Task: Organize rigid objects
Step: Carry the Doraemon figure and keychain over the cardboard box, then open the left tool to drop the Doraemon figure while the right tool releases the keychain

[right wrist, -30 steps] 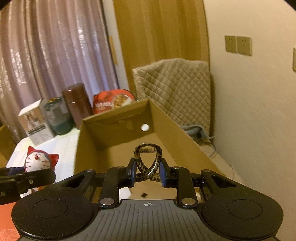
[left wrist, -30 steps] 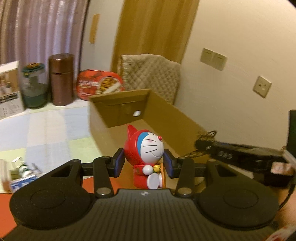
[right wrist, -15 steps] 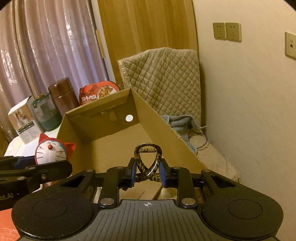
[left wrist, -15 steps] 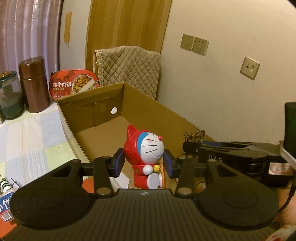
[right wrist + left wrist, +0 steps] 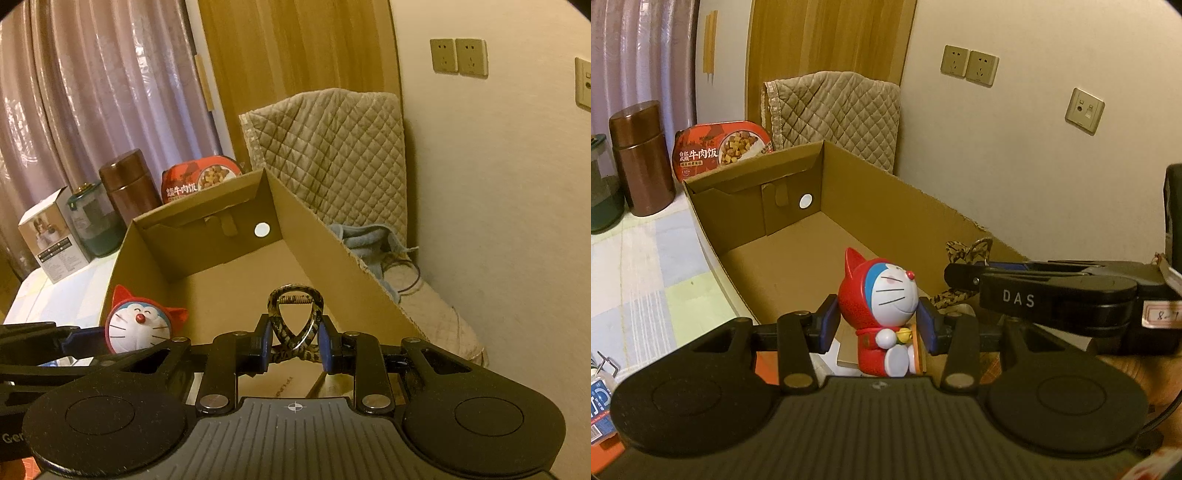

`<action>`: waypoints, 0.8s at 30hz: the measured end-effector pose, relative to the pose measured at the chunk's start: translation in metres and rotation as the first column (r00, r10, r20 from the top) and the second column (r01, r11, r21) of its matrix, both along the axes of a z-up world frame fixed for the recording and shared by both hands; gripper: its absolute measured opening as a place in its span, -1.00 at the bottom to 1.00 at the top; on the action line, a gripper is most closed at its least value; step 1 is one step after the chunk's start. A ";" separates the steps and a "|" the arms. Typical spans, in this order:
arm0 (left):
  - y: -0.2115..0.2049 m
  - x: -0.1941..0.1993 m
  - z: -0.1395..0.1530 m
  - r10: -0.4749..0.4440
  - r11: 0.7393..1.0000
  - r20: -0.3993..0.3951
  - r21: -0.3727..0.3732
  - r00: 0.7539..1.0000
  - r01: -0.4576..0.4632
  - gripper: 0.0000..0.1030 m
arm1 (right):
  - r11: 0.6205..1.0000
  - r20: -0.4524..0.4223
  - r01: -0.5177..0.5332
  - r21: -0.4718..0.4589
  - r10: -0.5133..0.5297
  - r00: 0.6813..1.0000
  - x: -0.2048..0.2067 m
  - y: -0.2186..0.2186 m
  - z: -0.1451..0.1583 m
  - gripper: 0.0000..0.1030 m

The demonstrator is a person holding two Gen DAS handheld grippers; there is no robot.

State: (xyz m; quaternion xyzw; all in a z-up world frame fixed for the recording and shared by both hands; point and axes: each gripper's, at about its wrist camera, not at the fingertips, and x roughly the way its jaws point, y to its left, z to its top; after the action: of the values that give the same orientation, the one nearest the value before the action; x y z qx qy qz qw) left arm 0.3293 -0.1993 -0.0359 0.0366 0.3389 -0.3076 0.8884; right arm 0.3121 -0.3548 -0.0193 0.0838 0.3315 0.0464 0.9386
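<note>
Two loads are in hand at once, and I judge the step to be the carry into the open brown cardboard box (image 5: 886, 221).

From the left wrist view, my left gripper (image 5: 877, 325) has its fingers pinching one red-hooded, blue-and-white cat figurine (image 5: 882, 314) by the sides, upright above the near end of the box. One right gripper (image 5: 964, 275) reaches in from the right with one tortoiseshell-patterned plastic hair claw (image 5: 967, 251). Beyond the box I count one brown cylindrical canister (image 5: 641, 158) and one red ready-meal tray (image 5: 724, 151).

From the right wrist view, my right gripper's fingers are clamped on the hair claw, which hangs over the box floor, the figurine just to its left. One white carton (image 5: 51, 236) and one green-lidded jar (image 5: 96, 221) stand on the counter (image 5: 59, 295).

Next, I think, both need lowering to the box floor before the fingers spread, the figurine set down level so it doesn't topple.
</note>
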 end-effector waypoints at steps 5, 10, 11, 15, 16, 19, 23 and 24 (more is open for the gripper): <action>-0.002 0.000 -0.004 -0.009 1.000 0.003 0.026 1.000 0.009 -0.24 | 1.000 -0.010 -0.005 0.001 0.005 1.000 0.001 0.001 -0.002 -0.57; -0.004 -0.001 -0.007 -0.021 0.999 -0.006 0.028 1.000 0.021 -0.24 | 1.000 -0.025 -0.011 0.006 0.011 1.000 0.002 0.003 -0.005 -0.57; -0.004 -0.001 -0.007 -0.022 0.999 -0.007 0.028 1.000 0.022 -0.24 | 1.000 -0.026 -0.012 0.006 0.012 1.000 0.002 0.003 -0.005 -0.57; -0.004 -0.001 -0.009 -0.023 0.999 -0.014 0.033 1.000 0.023 -0.24 | 1.000 -0.031 -0.017 -0.003 0.016 0.999 0.003 0.004 -0.006 -0.57; -0.003 -0.001 -0.010 -0.022 0.999 -0.016 0.035 1.000 0.022 -0.24 | 1.000 -0.031 -0.017 -0.003 0.016 0.999 0.003 0.004 -0.006 -0.57; -0.003 -0.002 -0.013 -0.022 0.999 -0.020 0.044 1.000 0.023 -0.24 | 1.000 -0.031 -0.017 -0.004 0.017 0.999 0.004 0.004 -0.006 -0.57; -0.003 -0.003 -0.013 -0.027 0.998 -0.019 0.050 0.999 0.028 -0.23 | 1.000 -0.032 -0.019 -0.009 0.019 0.999 0.004 0.004 -0.006 -0.57; -0.003 -0.003 -0.013 -0.026 0.999 -0.020 0.047 0.999 0.027 -0.23 | 1.000 -0.033 -0.018 -0.010 0.018 0.999 0.003 0.005 -0.007 -0.57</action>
State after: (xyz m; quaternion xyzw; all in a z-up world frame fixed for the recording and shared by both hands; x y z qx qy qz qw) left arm 0.3262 -0.2024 -0.0490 0.0591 0.3544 -0.3115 0.8797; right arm 0.3153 -0.3502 -0.0259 0.0767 0.3479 0.0517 0.9330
